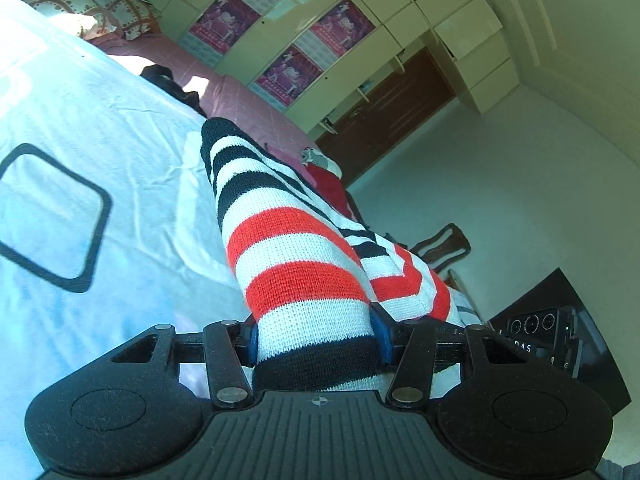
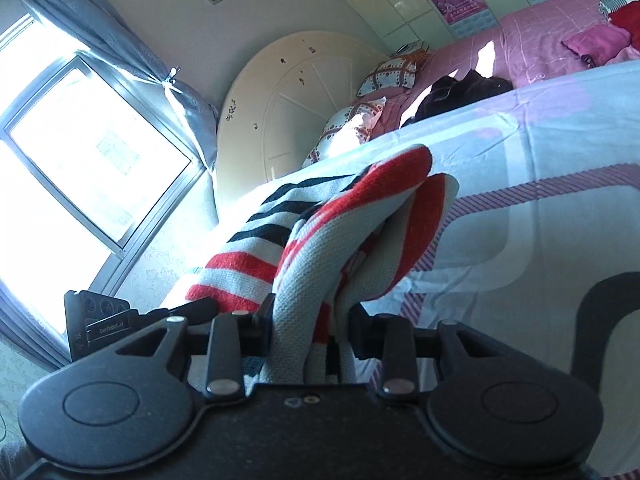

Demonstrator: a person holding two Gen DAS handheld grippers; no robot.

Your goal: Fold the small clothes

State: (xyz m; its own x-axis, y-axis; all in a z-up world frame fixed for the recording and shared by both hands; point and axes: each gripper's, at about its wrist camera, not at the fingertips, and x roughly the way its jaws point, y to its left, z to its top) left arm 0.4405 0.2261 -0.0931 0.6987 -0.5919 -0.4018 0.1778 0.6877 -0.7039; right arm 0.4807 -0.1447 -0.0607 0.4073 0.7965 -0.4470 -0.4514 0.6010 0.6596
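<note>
The striped knit garment (image 1: 296, 248), banded in white, red and black, is hanging between both tools above the pale blue bedsheet (image 1: 100, 128), near the sheet's edge beside the pink bedspread (image 1: 256, 108). The left gripper (image 1: 316, 340) is clenching a black-edged end of it, its blue pads (image 1: 380, 334) pressing on either side of the bunched knit. The right gripper (image 2: 308, 328) is pinching another gathered part of the same garment (image 2: 320, 224), the fabric rising in folds from between its closed jaws and drooping toward the sheet (image 2: 540, 140). Farther along the bed, a dark garment (image 2: 460, 92) is lying at the border of the sheet and the bedspread, and a red piece of clothing (image 1: 330, 184) is resting on the pink cover.
</note>
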